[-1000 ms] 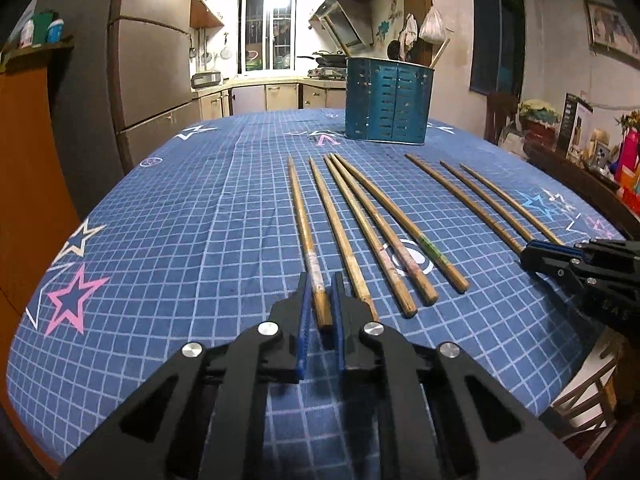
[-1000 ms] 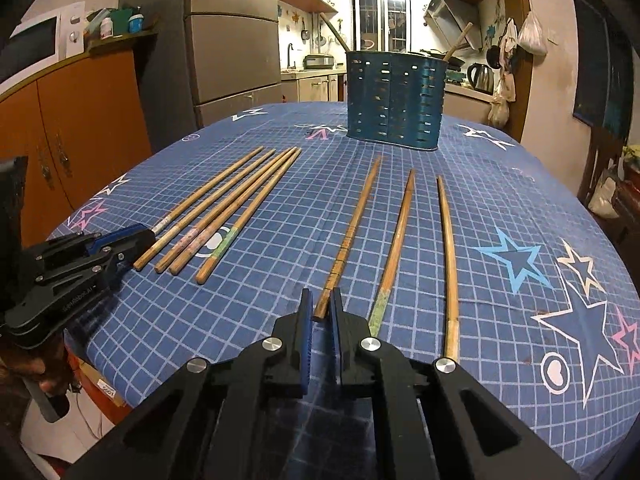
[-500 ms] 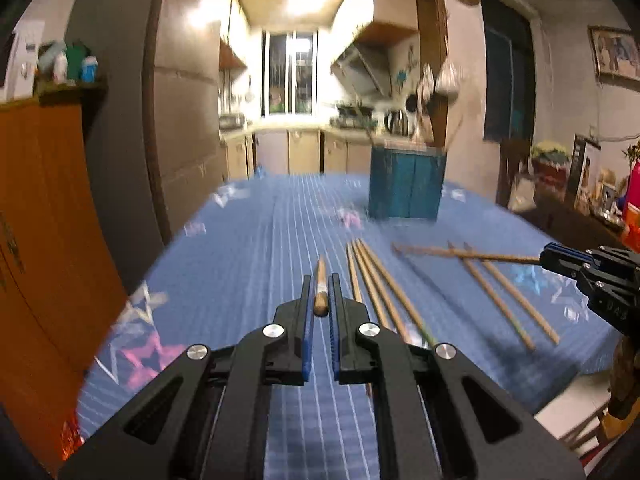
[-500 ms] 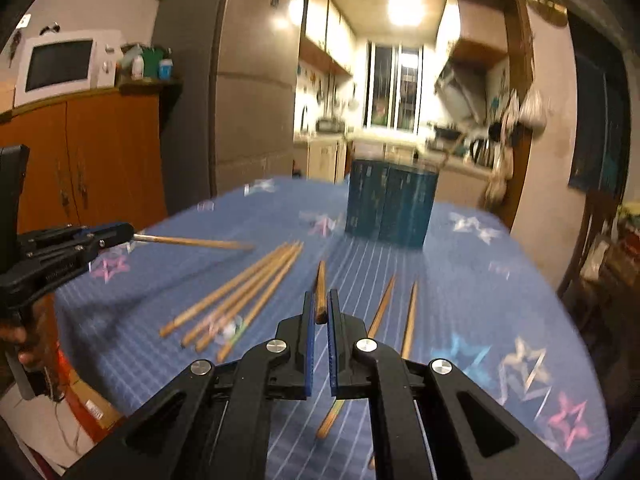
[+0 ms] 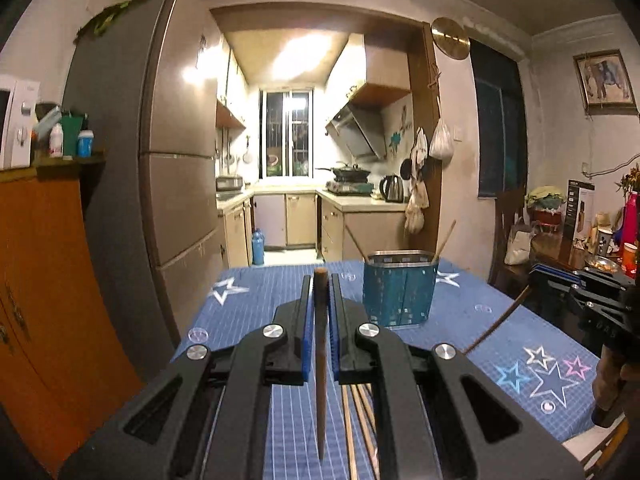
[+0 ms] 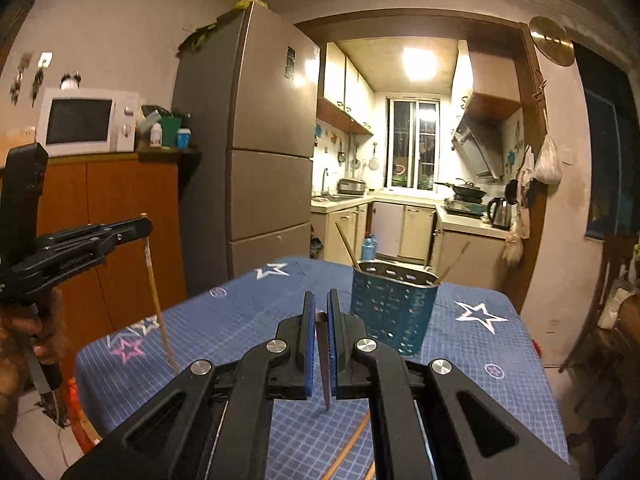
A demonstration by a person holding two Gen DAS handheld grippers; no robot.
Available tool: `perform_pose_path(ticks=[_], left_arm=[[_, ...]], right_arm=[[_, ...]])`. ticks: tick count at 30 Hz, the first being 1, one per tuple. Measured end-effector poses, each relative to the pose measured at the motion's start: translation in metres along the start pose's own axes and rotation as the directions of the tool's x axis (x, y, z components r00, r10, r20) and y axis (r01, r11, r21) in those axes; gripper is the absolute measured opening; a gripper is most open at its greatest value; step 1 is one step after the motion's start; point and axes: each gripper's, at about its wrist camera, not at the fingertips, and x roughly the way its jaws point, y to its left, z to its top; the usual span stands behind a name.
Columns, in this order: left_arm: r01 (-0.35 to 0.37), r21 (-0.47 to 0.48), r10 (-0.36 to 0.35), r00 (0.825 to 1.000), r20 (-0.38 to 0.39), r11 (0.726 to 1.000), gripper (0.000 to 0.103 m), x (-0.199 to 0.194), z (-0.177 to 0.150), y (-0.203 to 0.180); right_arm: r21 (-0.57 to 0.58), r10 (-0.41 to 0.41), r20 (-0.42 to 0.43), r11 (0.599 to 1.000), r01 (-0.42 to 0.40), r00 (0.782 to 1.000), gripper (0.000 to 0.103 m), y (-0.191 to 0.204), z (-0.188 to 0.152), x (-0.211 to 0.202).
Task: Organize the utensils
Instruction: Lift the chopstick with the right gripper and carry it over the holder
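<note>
Right wrist view gets the white boxy microwave (image 6: 86,120) on the orange wooden cabinet (image 6: 100,240), which the left view mostly crops, while the left wrist view alone catches the framed picture (image 5: 604,80) on the wall. Both show the blue star-printed grid tablecloth (image 5: 480,332) with the teal perforated metal utensil holder (image 5: 400,288) standing near its far end, loose wooden chopsticks (image 5: 360,412) lying below the fingers. The left gripper (image 5: 320,308) is clamped on a dark round wooden chopstick (image 5: 320,360) hanging tip-down, and the right gripper (image 6: 321,324) pinches its own thin wooden chopstick (image 6: 325,364) the same way.
</note>
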Motion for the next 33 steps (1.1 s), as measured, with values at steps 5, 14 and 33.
perform_pose_path(ticks=[5,14,33], left_arm=[[-0.001,0.010,0.001,1.000,0.024,1.000,0.005,0.001,0.012,-0.013],[-0.015,0.034,0.013,0.999,0.048,0.999,0.005,0.012,0.026,-0.030],[-0.064,0.116,0.064,0.998,0.002,0.991,0.006,0.057,0.028,-0.051]], right_arm=[[0.054,0.047,0.008,0.997,-0.048,0.999,0.007,-0.014,0.013,-0.001],[0.078,0.036,0.031,0.996,-0.038,0.999,0.007,-0.021,0.025,-0.009],[0.057,-0.053,0.010,0.997,0.052,0.999,0.007,-0.033,0.035,-0.018]])
